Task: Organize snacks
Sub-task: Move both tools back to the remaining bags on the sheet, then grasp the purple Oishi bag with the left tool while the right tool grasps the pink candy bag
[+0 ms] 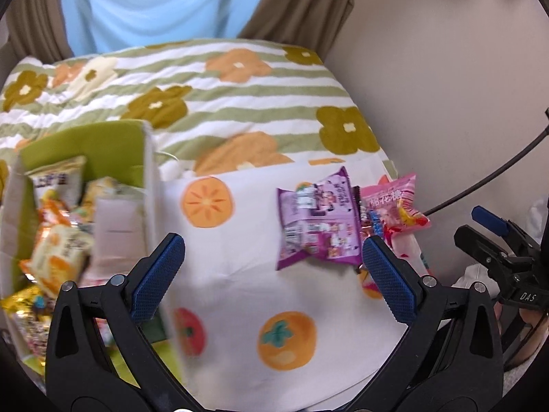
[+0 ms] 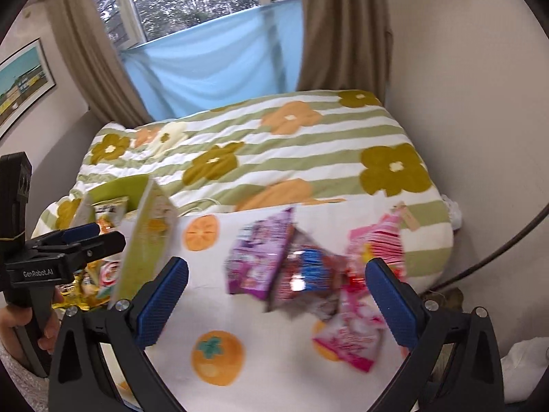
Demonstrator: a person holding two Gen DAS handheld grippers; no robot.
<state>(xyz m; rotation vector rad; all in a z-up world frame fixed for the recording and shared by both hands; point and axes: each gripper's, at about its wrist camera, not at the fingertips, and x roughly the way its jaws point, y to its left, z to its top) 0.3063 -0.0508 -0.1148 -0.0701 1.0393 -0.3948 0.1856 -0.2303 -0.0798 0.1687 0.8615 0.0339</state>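
Hovering with jaws spread and empty, the left gripper and right gripper face a purple foil snack packet on the fruit-print white bedsheet; at 9 o'clock a green cardboard box holds yellow snack packets, and a pink striped candy bag lies at 3 o'clock.

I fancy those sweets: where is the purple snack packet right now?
The purple packet lies on the white fruit-print cloth, right of the green box, touching a dark red-and-blue wrapper beside the pink packet.

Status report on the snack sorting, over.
Left gripper open, empty. Right gripper open, empty. Purple packet and pink packet loose on cloth, outside green box. Nothing blocking.
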